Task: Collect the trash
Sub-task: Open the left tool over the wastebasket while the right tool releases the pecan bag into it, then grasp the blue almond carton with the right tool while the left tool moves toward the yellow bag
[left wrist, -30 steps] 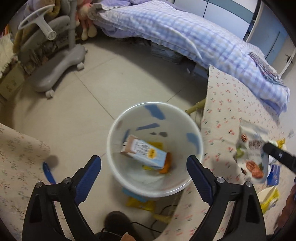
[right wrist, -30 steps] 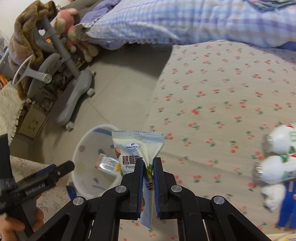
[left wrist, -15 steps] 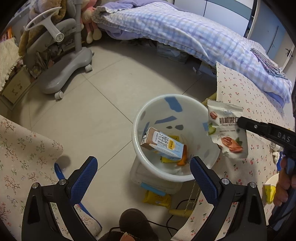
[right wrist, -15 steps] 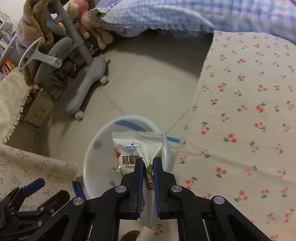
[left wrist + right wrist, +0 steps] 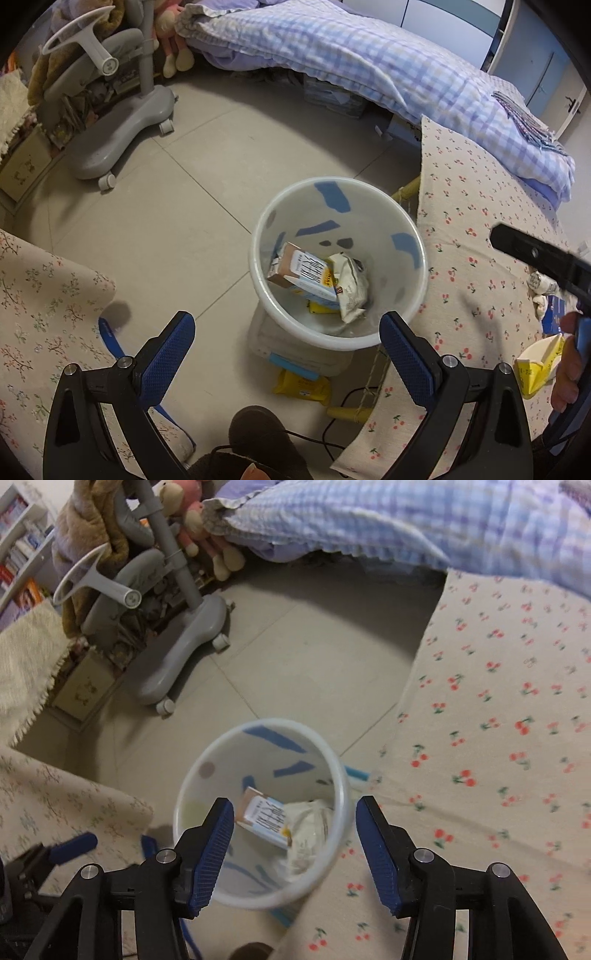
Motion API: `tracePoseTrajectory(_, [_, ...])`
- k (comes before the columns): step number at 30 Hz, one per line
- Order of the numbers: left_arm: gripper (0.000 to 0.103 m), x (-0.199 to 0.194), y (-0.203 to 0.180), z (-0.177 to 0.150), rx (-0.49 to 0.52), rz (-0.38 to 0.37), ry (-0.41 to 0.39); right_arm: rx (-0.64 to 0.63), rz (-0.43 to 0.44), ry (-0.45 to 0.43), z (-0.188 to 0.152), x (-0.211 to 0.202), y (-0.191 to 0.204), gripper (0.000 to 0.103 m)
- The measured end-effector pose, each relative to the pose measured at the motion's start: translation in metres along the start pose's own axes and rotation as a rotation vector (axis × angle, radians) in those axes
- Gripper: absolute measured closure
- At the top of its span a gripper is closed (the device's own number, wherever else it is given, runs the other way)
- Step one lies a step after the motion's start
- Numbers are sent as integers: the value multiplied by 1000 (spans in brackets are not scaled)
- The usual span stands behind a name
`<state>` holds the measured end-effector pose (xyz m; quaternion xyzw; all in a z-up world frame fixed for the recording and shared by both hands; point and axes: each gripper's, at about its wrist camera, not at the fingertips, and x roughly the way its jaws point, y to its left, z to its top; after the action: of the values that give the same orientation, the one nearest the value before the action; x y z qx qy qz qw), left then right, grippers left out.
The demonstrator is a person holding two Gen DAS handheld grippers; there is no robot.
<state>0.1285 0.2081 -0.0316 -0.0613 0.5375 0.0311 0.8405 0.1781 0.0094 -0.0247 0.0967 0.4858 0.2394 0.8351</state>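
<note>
Right gripper (image 5: pixel 294 853) hangs over the white bin (image 5: pixel 341 775), jaws opening with nothing between them; half a second ago they pinched the snack pouch (image 5: pixel 349 286), which now lies inside the bin against the small carton (image 5: pixel 303 275), so this piece of trash is delivered. Left gripper (image 5: pixel 287 356) hovers spread and empty near the bin's rim. More litter, including a yellow wrapper (image 5: pixel 532 373), remains at the tablecloth's (image 5: pixel 476 206) right edge.
</note>
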Motion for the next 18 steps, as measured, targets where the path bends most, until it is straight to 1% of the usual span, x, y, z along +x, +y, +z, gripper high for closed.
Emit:
tracePoseTrajectory(2, [2,0,-3,0,-1,-10,9,-13,-33,5,-3,-6,-2,37])
tracePoseTrajectory(6, [2,0,-16,0,5,-32,27,-23,-97,21,-12,-23,-11,37])
tracePoseTrajectory(8, [2,-1,-25,0,10,-44,38,-17,-109,24,-15,-33,-19,36])
tracePoseTrajectory(10, [2,-1,-34,0,11,-56,60,-12,-127,17,-21,-47,-29,33])
tracePoseTrajectory(13, [2,0,-50,-2,29,-84,85,-6,-158,8,-29,-65,-42,30])
tracePoseTrajectory(18, [2,-2,-81,-4,68,-116,103,34,-219,-6,-43,-100,-77,28])
